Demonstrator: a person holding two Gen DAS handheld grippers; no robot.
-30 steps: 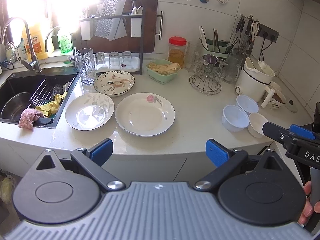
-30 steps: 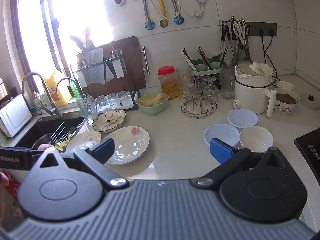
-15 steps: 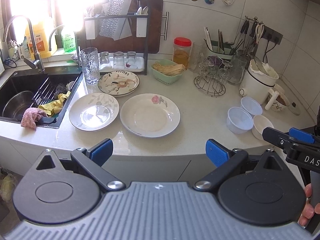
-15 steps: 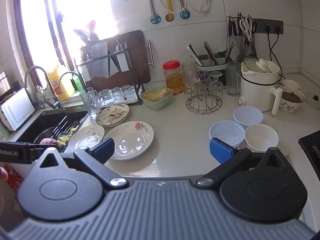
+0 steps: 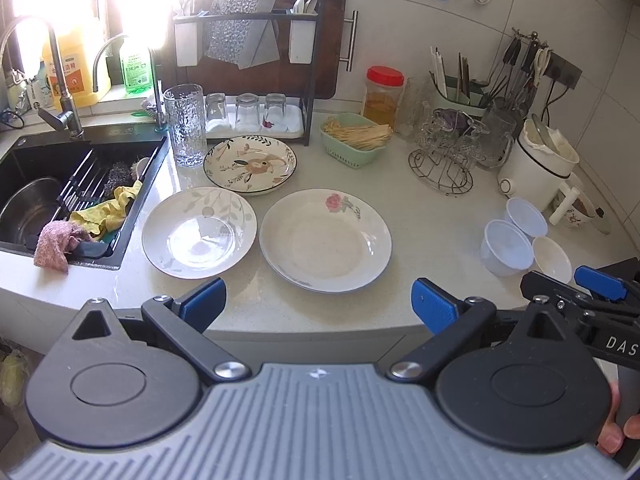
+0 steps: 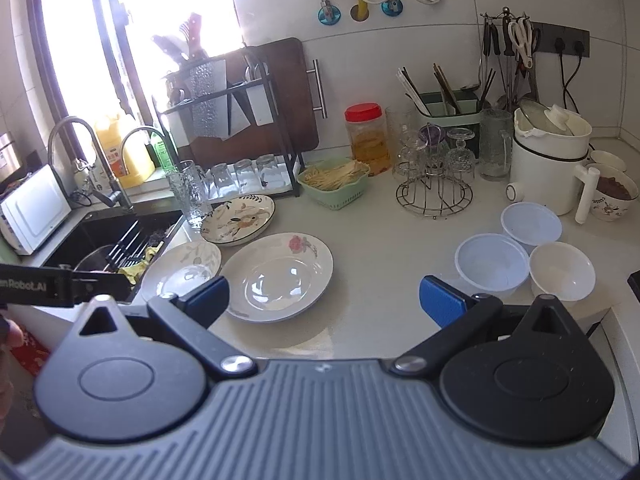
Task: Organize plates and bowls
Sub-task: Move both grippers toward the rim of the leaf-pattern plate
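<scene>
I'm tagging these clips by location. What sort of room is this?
Most likely a home kitchen: a black sink with a tap under the window, plates and bowls on a pale countertop, and a utensil holder against the tiled wall.

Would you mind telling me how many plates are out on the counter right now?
3. The bird-patterned plate sits by the glass rack, the leaf-patterned plate beside the sink, and the rose plate to its right. None looks stacked or hidden.

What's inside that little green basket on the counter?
The green basket holds a loose pile of thin pale yellow sticks, perhaps noodles or toothpicks. Whatever lies beneath the pile is covered.
</scene>
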